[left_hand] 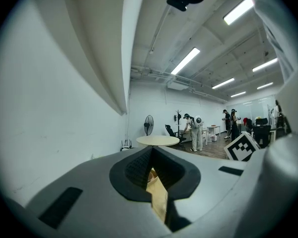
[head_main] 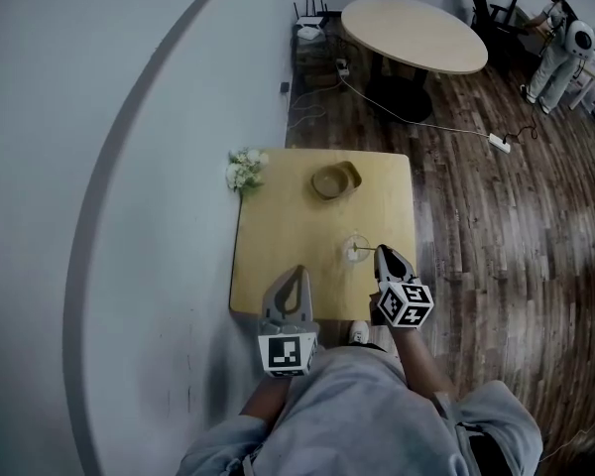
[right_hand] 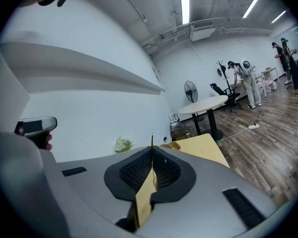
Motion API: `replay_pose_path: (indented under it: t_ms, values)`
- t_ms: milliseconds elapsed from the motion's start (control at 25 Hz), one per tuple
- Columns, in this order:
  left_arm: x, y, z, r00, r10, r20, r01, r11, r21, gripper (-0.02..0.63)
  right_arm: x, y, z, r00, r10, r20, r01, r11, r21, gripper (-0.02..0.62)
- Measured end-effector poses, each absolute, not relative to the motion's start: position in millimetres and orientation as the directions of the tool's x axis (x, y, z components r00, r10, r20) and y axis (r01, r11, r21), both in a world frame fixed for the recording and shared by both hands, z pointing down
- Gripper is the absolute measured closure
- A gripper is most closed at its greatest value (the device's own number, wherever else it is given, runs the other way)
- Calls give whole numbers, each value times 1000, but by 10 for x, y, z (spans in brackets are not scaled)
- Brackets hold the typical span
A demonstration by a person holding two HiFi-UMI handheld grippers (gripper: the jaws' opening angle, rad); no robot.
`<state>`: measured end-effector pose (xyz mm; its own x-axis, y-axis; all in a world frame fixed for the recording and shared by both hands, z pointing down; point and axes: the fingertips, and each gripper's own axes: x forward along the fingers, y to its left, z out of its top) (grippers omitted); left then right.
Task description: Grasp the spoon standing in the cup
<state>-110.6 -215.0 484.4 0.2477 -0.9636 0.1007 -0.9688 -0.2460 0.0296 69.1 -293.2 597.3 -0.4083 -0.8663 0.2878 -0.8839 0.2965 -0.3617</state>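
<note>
Spoon leans out of the cup toward the right, its thin handle pinched in the right hand-held gripper. The right gripper view shows the jaws closed with the handle tip sticking up between them. Cup sits near-right on the counter. Spoon's lower end looks to be at the cup; lifted clear or not, cannot tell. Grasp reads as done, so what is left is at most drawing it out. Left hand-held gripper hangs at the near edge, jaws together, holding nothing. 1 bowl far centre, flowers far left.
</note>
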Motion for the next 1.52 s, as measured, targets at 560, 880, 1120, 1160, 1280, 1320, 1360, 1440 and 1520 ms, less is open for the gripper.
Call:
replay_pose_path:
  t_ms: [560,880,1120,1160,1280,1320,1360,1440,1520]
  values:
    - [-1130,-1735,4794,318,-945,77,-948,-316,37,604,696,-2367,5554,-360,-911,201,-889,269,-371,593]
    - [-1205,-1430,4814,326,-942,75,-945,-324,38,604,584,-2026,5237,-366,-922,124,-887,305,-347,592]
    - [-1203,-1194,4830,337,-938,77,-941,-336,34,604,576,-1731,5087,-362,-927,96,-889,313,-334,594]
    - [-1192,-1159,4836,340,-937,78,-940,-339,34,604,587,-1682,5082,-360,-928,96,-890,311,-333,593]
    - [-1127,-1047,4863,352,-932,86,-936,-349,44,604,650,-1513,5083,-352,-931,101,-890,300,-343,592]
    - [-1101,-1023,4859,355,-931,87,-935,-352,45,604,669,-1466,5068,-352,-931,98,-890,300,-343,593]
    - [-1073,-1005,4849,357,-930,86,-934,-354,44,604,687,-1430,5050,-354,-930,94,-889,304,-343,594]
    - [-1002,-969,4822,358,-930,79,-934,-356,42,604,740,-1372,5017,-360,-929,83,-886,313,-343,592]
    - [-924,-922,4798,354,-932,76,-935,-352,39,604,807,-1318,4976,-367,-927,74,-883,322,-341,594]
